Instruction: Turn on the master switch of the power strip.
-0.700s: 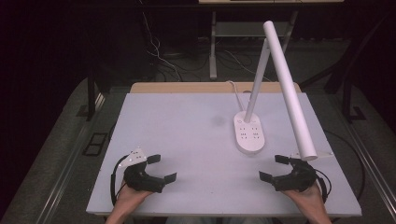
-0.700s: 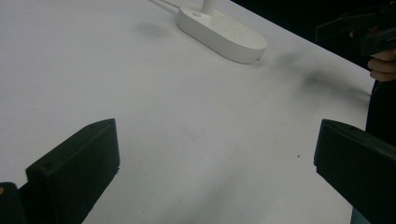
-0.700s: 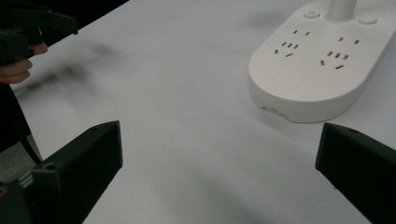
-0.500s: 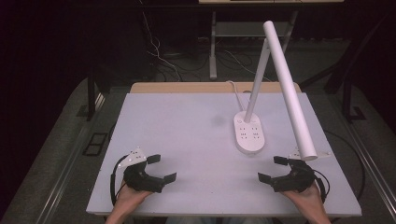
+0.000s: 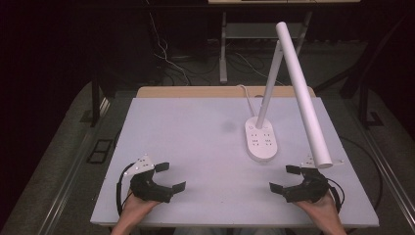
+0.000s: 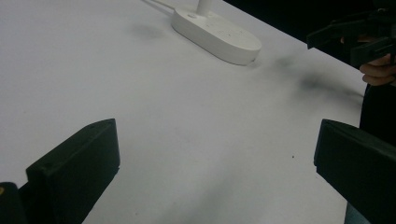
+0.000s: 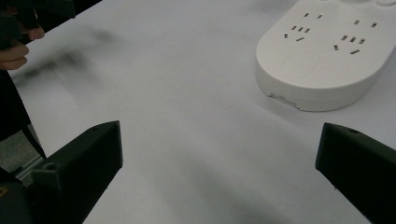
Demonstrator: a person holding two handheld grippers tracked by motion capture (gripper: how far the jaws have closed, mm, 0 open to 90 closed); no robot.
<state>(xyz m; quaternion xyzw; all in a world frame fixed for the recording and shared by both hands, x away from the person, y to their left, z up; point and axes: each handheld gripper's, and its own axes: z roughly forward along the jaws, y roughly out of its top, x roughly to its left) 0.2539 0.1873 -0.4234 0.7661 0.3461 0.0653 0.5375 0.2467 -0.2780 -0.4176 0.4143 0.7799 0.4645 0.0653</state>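
One white desk lamp (image 5: 262,139), two black tools — left tool (image 5: 171,176), right tool (image 5: 283,177), one table (image 5: 186,127)

Smooth white plastic lamp base (image 7: 327,60) — faintly glossy, matt pale table (image 5: 195,142), matt black jaws

A big white table (image 5: 186,147) sits in the middle, and its top is flat and plain. It has a small dark smudge (image 5: 228,126) near the middle. A brown wooden edge (image 5: 195,91) peeks out just behind the table. The floor (image 5: 54,147) is grey. Thin cables (image 5: 166,58) lie on it at the back, near a grey metal post (image 5: 223,54). A black leg (image 5: 95,105) stands left of the table.
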